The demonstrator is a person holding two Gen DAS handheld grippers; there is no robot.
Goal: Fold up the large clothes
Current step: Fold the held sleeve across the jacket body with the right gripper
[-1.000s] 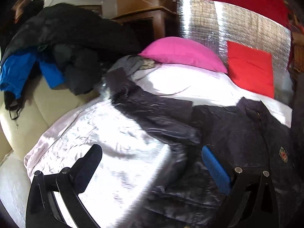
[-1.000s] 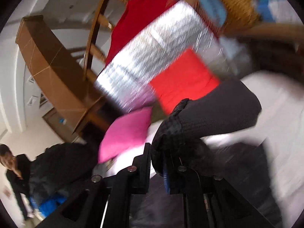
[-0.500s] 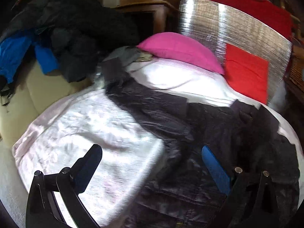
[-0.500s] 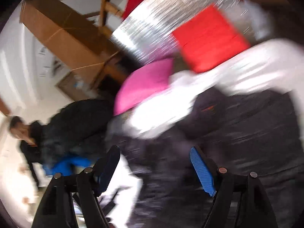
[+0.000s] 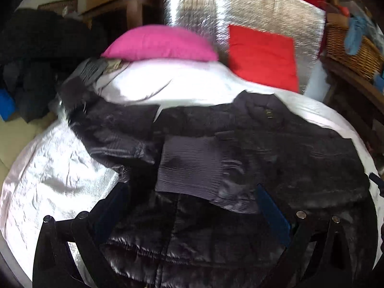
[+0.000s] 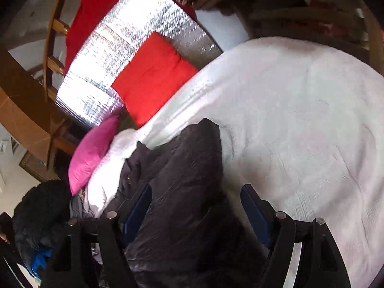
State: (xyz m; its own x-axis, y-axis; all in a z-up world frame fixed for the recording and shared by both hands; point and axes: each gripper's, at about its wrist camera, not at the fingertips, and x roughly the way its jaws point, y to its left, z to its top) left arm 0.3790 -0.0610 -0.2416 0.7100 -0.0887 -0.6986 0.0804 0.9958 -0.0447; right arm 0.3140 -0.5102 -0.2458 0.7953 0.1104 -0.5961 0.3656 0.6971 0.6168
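A large black padded jacket (image 5: 276, 158) lies spread on the white bed cover (image 5: 55, 175). Its right sleeve is folded across the chest, with the ribbed cuff (image 5: 189, 168) near the middle. The other sleeve (image 5: 108, 124) stretches out to the left. My left gripper (image 5: 192, 206) is open and hovers just above the jacket's lower front. In the right wrist view the jacket (image 6: 182, 192) lies below my right gripper (image 6: 196, 206), which is open and empty over the jacket's right edge beside the bare cover (image 6: 300, 124).
A pink pillow (image 5: 160, 44) and a red cushion (image 5: 261, 55) lean against a silver foil panel (image 5: 252, 7) at the head of the bed. A heap of dark and blue clothes (image 5: 31, 55) lies at the left. A wicker basket (image 5: 350, 45) stands at the right.
My right gripper opened and let go of the sleeve cuff, which now lies across the jacket's chest. The right gripper dropped to the jacket's right edge. My left gripper moved right over the jacket.
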